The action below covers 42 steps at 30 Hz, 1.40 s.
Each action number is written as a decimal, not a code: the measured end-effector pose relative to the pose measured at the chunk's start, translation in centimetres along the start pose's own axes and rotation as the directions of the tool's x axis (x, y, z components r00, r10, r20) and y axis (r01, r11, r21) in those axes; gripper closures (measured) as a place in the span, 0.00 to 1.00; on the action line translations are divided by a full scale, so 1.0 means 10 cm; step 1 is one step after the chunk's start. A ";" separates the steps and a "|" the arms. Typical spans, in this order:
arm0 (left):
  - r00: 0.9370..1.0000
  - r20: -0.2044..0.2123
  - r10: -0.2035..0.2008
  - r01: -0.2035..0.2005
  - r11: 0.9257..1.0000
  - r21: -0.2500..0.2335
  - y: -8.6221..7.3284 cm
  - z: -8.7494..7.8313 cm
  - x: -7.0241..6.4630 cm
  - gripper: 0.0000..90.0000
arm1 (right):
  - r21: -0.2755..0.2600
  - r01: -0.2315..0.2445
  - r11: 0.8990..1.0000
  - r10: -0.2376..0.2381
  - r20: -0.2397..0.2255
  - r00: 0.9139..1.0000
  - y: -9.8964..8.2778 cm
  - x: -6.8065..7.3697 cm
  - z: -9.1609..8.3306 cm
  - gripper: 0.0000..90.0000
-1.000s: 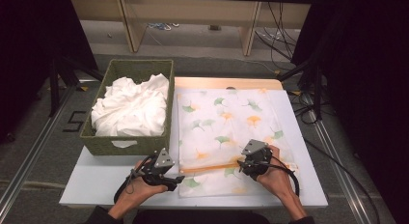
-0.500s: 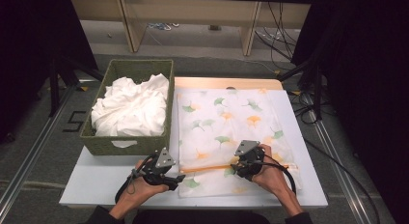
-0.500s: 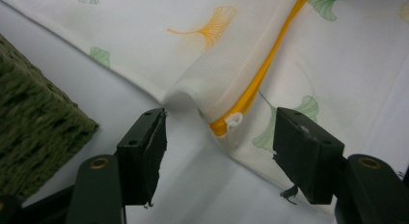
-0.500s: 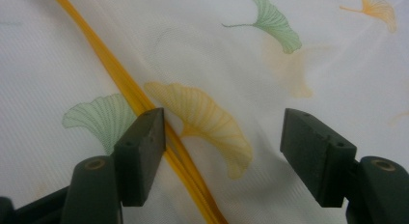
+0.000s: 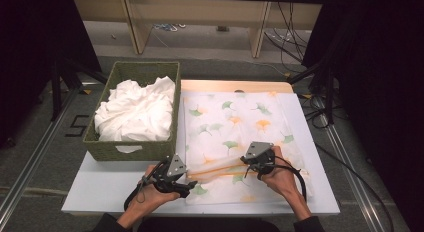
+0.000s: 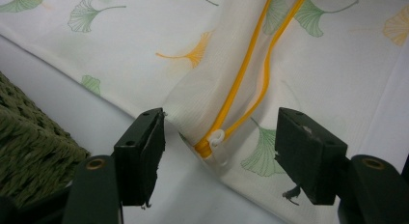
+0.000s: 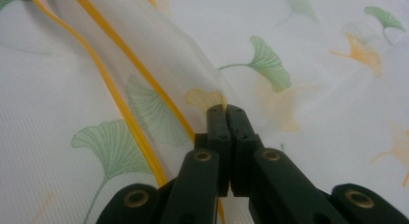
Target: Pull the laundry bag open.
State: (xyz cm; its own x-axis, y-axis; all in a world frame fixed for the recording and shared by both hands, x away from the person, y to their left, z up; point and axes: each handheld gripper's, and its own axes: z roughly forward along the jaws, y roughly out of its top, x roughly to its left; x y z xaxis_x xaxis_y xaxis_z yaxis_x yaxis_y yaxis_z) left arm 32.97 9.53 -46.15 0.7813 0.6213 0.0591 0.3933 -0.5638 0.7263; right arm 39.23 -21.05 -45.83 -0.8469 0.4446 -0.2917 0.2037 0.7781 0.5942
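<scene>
One bag point(image 5: 235, 127): flat on the desk point(image 5: 100, 184), right of the basket point(image 5: 130, 149); zip point(image 6: 246, 74) part open.
Right hand-held gripper point(image 7: 225, 113): jaws just clamped on the bag's mesh beside the zip, likely to pull.
Left hand-held gripper point(image 6: 219, 137): jaws spreading, straddling the zip pull point(image 6: 217, 137), touching nothing.
Count: two grippers, one basket of white cloths point(image 5: 135, 109).

place: lab recording bay | signs: dark curtains point(image 5: 30, 57), loose floor cables point(image 5: 295, 27), metal rails point(image 5: 35, 162), white counter point(image 5: 100, 187)
</scene>
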 end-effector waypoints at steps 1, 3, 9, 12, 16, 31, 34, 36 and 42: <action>1.000 0.000 0.000 0.000 1.000 0.000 0.00 0.00 0.00 0.38 | -0.006 -0.018 1.000 0.018 -0.011 1.000 0.01 0.01 -0.02 1.00; 1.000 0.006 -0.001 0.001 1.000 -0.007 0.01 -0.01 0.00 0.38 | -0.017 -0.042 0.999 0.042 -0.005 0.999 0.04 0.01 -0.08 1.00; 1.000 -0.007 0.006 -0.006 0.998 -0.062 0.10 -0.03 -0.01 0.38 | -0.046 -0.019 0.999 0.019 -0.003 1.000 0.11 -0.04 -0.25 1.00; 1.000 -0.020 0.009 -0.011 0.996 -0.089 0.20 0.01 -0.01 0.38 | -0.057 -0.033 0.998 0.034 0.011 0.999 0.13 -0.05 -0.31 1.00; 0.999 -0.015 0.031 -0.032 0.994 -0.103 0.36 0.12 -0.05 0.38 | -0.081 -0.014 0.997 0.015 0.012 1.000 0.17 -0.06 -0.33 1.00; 0.998 -0.001 0.070 -0.070 0.989 -0.127 0.68 0.35 -0.10 0.40 | -0.114 -0.012 0.993 0.015 0.025 1.000 0.20 -0.08 -0.38 1.00; 0.998 0.011 0.064 -0.062 0.988 -0.142 0.69 0.23 -0.06 0.40 | -0.110 -0.010 0.994 0.013 0.031 0.999 0.20 -0.09 -0.37 1.00; 0.998 0.005 0.060 -0.058 0.987 -0.150 0.70 0.12 0.00 0.40 | -0.110 -0.014 0.994 0.017 0.032 0.999 0.20 -0.10 -0.37 1.00; 1.000 0.005 0.003 -0.002 0.983 -0.181 0.74 -0.12 0.19 0.38 | -0.113 -0.022 0.993 0.026 0.038 0.999 0.21 -0.13 -0.38 1.00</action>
State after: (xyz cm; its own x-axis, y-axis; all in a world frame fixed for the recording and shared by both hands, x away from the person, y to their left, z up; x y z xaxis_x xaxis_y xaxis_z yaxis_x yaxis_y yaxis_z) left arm 36.82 7.14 -39.83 0.7850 0.6168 0.0580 0.2973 -0.4572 0.8382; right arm 38.90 -21.73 -41.34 -0.8218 0.4815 -0.3047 0.1651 0.7130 0.6814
